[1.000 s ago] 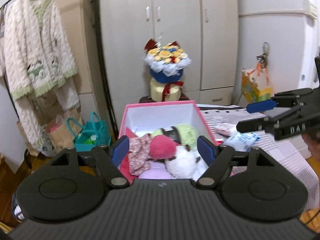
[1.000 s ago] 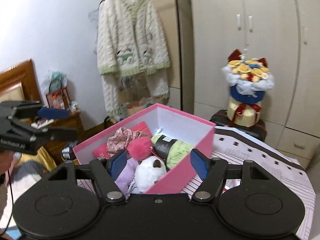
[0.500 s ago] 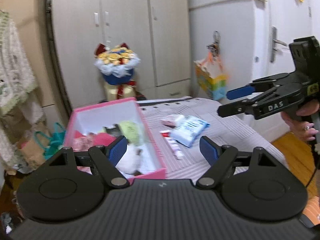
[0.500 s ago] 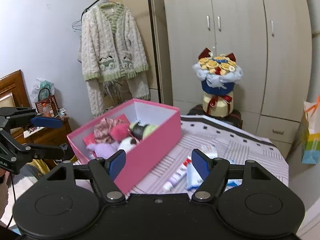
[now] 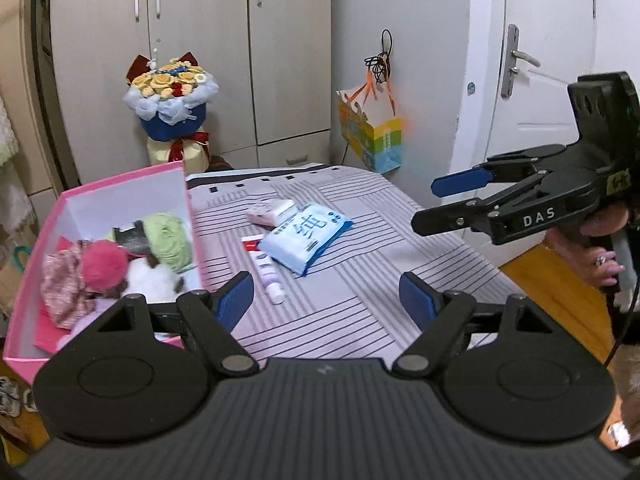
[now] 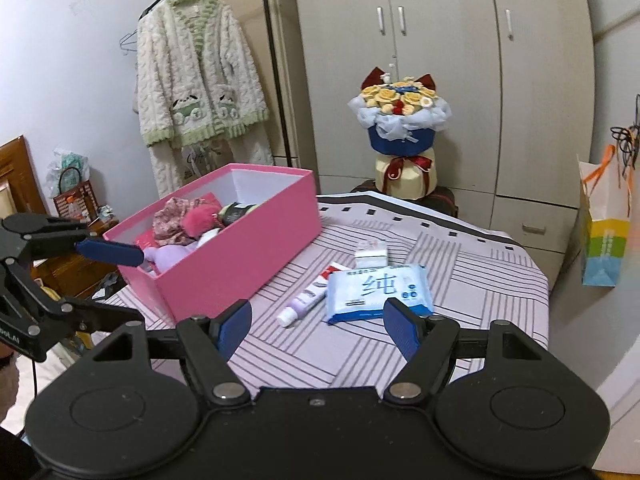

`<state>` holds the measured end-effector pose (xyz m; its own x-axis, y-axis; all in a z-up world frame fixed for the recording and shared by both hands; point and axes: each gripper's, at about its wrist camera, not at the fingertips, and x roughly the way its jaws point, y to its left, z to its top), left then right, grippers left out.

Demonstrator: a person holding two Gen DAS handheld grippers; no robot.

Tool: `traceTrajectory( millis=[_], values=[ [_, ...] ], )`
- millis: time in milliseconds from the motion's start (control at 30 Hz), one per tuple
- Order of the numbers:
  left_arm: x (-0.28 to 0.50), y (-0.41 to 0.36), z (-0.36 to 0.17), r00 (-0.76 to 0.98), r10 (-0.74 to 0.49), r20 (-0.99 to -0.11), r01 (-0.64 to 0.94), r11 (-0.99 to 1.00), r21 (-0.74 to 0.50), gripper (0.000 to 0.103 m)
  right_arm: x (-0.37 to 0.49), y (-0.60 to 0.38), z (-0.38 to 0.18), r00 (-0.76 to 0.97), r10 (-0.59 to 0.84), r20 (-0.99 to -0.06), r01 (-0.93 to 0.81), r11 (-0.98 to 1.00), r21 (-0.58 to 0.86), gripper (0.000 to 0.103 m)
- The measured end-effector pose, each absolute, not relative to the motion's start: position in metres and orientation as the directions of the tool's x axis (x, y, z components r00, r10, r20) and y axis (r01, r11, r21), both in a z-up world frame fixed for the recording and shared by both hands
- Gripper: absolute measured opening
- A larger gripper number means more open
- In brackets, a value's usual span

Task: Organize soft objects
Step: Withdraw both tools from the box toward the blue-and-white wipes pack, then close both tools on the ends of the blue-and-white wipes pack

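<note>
Beside the pink box (image 6: 224, 256) on the striped surface (image 6: 472, 304), a blue tissue pack (image 6: 378, 292) is lying just ahead of the right claw (image 6: 318, 330), both claws gaping wide and empty, the left claw (image 5: 326, 300) hanging farther back.

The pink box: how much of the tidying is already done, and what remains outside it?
Done: the pink box already holds a pink pompom, green yarn, patterned cloth and white plush. In hand: nothing; the left tongs and right tongs are both open and empty above the striped tablecloth. Left: the blue wipes pack, a tube and a small white packet lie on the cloth beside the box.
</note>
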<state>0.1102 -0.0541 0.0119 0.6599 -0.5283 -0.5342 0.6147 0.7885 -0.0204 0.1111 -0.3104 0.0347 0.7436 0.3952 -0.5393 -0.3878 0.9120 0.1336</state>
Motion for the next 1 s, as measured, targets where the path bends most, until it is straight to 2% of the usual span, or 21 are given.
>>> traceTrajectory(
  millis=[400,567,700,833,1000],
  values=[
    [0.153,-0.100,-0.023,0.654,-0.552,-0.516,0.566,0.811,-0.150,0.075,0.153,-0.340,0.000,0.802,0.368,-0.470,-0.340,0.929,0.147,0.077],
    [0.175,-0.121,-0.042,0.681,-0.529,-0.506,0.521,0.836,-0.173,0.065,0.181,-0.347,-0.015,0.795,0.363,-0.486,-0.338,0.930,0.143,0.077],
    [0.204,-0.130,-0.062,0.725,-0.475,-0.500,0.427,0.878,-0.215,0.063,0.207,-0.351,-0.025,0.776,0.368,-0.513,-0.337,0.929,0.156,0.077],
    [0.233,-0.135,-0.079,0.763,-0.395,-0.511,0.327,0.919,-0.222,0.058,0.233,-0.352,-0.038,0.761,0.374,-0.530,-0.331,0.927,0.179,0.076],
    [0.260,-0.140,-0.098,0.771,-0.319,-0.551,0.240,0.947,-0.213,0.044,0.262,-0.354,-0.057,0.730,0.393,-0.559,-0.303,0.920,0.250,0.063]
  ],
)
